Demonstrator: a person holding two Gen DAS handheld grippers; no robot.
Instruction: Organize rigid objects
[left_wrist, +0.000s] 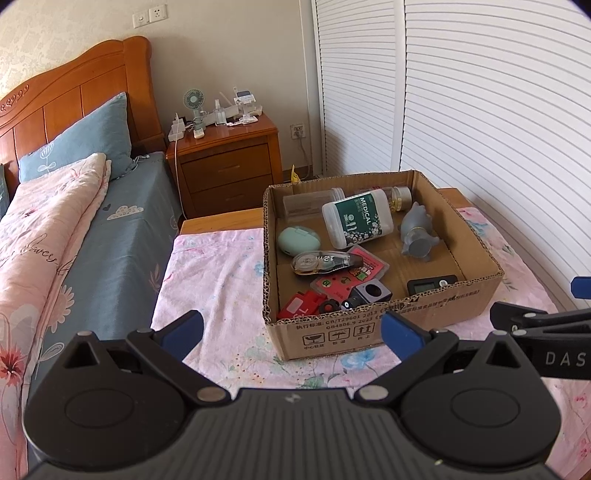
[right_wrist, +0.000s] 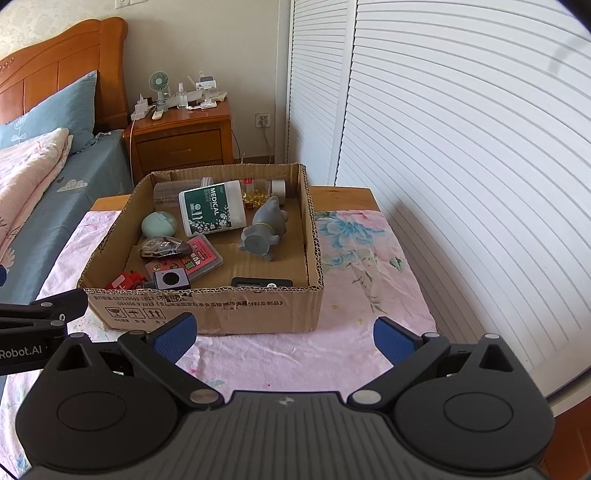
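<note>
An open cardboard box (left_wrist: 424, 306) (right_wrist: 221, 310) stands on a pink floral cloth (left_wrist: 214, 280) (right_wrist: 354, 325). Inside lie a white and green MEDICAL bottle (left_wrist: 356, 221) (right_wrist: 212, 212), a grey animal figure (left_wrist: 419, 236) (right_wrist: 264, 230), a mint oval case (left_wrist: 297, 240) (right_wrist: 159, 225), a correction tape (left_wrist: 325, 262) (right_wrist: 164, 246), red cards (left_wrist: 354, 275) (right_wrist: 192, 260), a black device (left_wrist: 432, 285) (right_wrist: 260, 283) and clear jars (left_wrist: 314, 201) (right_wrist: 264, 192). My left gripper (left_wrist: 291, 328) is open, short of the box's near-left corner. My right gripper (right_wrist: 282, 332) is open before the box's front wall. Both hold nothing.
A bed (left_wrist: 74, 229) with a pink quilt and blue pillow lies on the left. A wooden nightstand (left_wrist: 225, 162) (right_wrist: 181, 140) with a small fan and clutter stands behind the box. White louvred doors (left_wrist: 480, 110) (right_wrist: 461, 147) close off the right side.
</note>
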